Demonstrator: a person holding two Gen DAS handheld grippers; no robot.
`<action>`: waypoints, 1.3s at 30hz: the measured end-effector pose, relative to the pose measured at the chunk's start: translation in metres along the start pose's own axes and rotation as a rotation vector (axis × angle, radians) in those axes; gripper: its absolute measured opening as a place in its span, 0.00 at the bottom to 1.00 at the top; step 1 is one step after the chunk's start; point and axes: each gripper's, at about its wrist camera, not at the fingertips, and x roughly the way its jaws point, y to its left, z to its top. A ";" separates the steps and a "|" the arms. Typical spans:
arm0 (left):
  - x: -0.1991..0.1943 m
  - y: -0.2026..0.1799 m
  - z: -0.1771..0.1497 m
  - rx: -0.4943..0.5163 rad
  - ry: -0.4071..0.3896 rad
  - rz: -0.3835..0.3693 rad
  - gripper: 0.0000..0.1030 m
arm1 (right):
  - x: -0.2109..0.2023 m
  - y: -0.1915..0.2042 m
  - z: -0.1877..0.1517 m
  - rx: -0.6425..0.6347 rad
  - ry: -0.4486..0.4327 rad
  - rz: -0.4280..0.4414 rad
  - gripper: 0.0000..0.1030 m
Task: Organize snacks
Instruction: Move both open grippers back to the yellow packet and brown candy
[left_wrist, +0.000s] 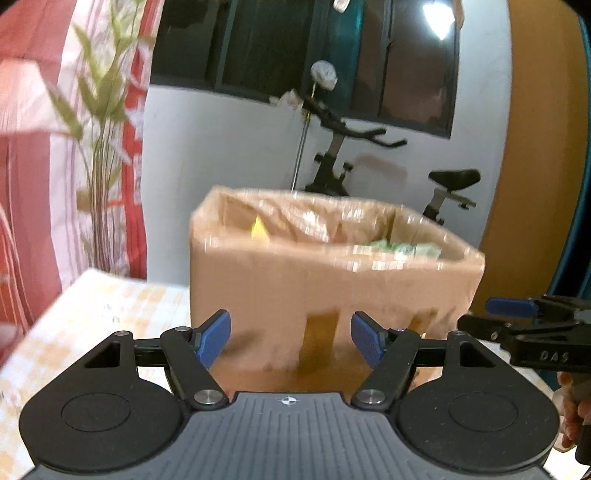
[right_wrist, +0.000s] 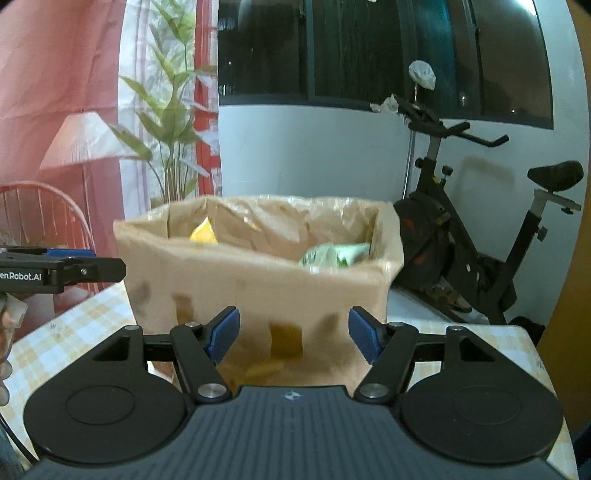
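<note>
A brown cardboard box (left_wrist: 325, 280) with a clear plastic liner stands on the checked tablecloth (left_wrist: 110, 314). Inside it I see a yellow packet (left_wrist: 258, 230) at the left and green snack packets (left_wrist: 402, 249) at the right. The same box (right_wrist: 258, 280), yellow packet (right_wrist: 203, 232) and green packets (right_wrist: 336, 254) show in the right wrist view. My left gripper (left_wrist: 291, 338) stands open just short of the box's near wall, nothing between its blue pads. My right gripper (right_wrist: 293, 334) is likewise open and empty before the box. Each gripper shows at the other view's edge.
An exercise bike (right_wrist: 476, 236) stands behind the table at the right. A potted plant (right_wrist: 173, 122), a floor lamp (right_wrist: 83, 144) and a red curtain (right_wrist: 55, 66) are at the back left. A dark window (right_wrist: 369, 48) fills the far wall. A wicker chair (right_wrist: 48, 218) sits left.
</note>
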 end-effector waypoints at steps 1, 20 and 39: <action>0.002 0.000 -0.005 -0.003 0.014 0.005 0.72 | 0.000 0.000 -0.003 0.002 0.009 0.000 0.67; 0.029 0.007 -0.058 -0.039 0.180 0.007 0.70 | 0.010 -0.025 -0.074 0.053 0.167 -0.051 0.66; 0.052 -0.004 -0.078 -0.040 0.282 -0.056 0.57 | 0.069 -0.010 -0.113 -0.020 0.314 0.067 0.56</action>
